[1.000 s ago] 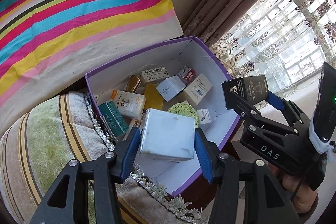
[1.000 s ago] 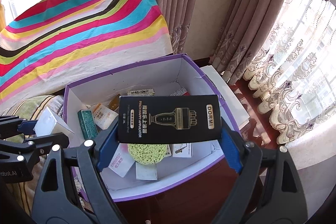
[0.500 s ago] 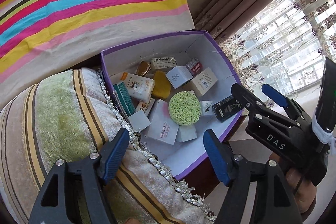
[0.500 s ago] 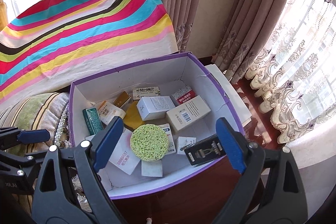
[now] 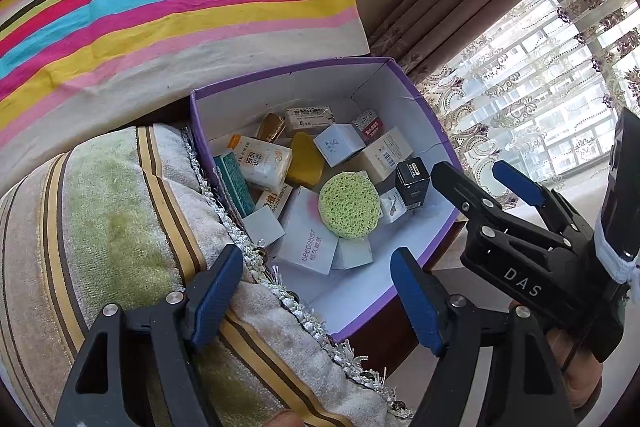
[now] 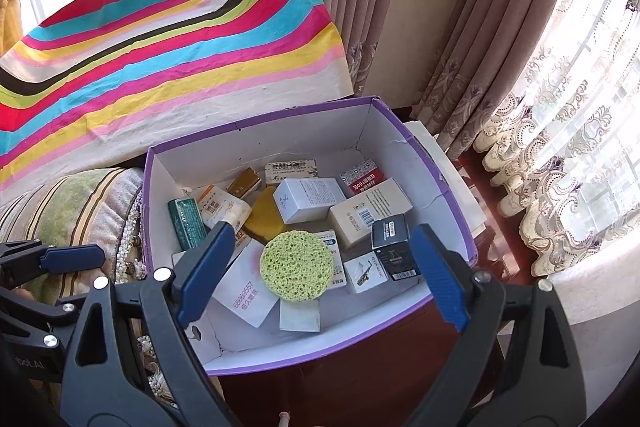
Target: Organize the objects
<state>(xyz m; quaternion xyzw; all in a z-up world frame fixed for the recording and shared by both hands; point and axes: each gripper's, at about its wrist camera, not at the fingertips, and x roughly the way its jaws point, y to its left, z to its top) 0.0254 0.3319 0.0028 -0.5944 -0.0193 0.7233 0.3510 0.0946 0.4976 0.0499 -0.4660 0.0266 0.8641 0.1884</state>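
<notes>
A purple-rimmed white box [image 5: 408,95] [image 6: 460,203] holds several small packages. Among them are a round green sponge [image 5: 349,205] [image 6: 297,266], a black box [image 5: 413,179] [image 6: 394,245] by the right wall, and a small white box [image 5: 263,225] by the left wall. My left gripper [image 5: 316,291] is open and empty above the box's near corner. My right gripper [image 6: 316,267] is open and empty above the box's front edge; it also shows in the left wrist view [image 5: 480,183].
A striped colourful cloth [image 6: 168,47] lies behind the box. A green and tan fringed cushion [image 5: 100,227] presses against the box's left side. Curtains [image 6: 460,7] and a lace-covered window [image 6: 580,107] are on the right. Dark wooden furniture [image 6: 360,387] is under the box.
The left gripper let go of the white box and the right let go of the black box; both boxes now lie inside the purple box. Both grippers opened and drew back.
</notes>
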